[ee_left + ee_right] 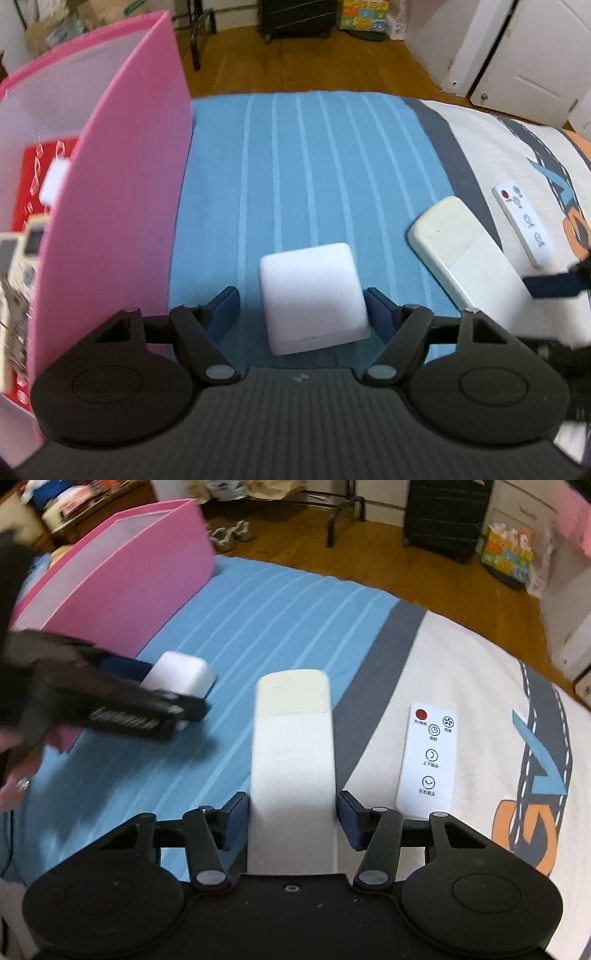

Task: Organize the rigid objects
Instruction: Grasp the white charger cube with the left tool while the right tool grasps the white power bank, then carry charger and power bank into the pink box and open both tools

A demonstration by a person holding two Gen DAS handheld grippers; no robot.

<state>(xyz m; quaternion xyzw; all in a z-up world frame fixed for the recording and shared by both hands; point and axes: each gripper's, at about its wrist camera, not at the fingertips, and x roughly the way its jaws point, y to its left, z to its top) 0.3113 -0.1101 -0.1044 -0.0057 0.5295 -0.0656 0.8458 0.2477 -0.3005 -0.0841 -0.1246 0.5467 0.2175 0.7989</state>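
White and boxy, the cube [313, 295] is sitting between your left gripper [301, 308]'s released pads for binning in the pink box [110, 206] at left; your right gripper [291, 821] is straddling, ungripped, the cream remote [293, 760].

A home bedroom.
A bed with a striped blue sheet [314, 166], wooden floor [424, 568], black suitcase [447, 517], shoes [231, 531].

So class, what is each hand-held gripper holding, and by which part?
Nothing yet. Left hand-held gripper straddles the white square box; right hand-held gripper straddles the cream rectangular remote, near end.
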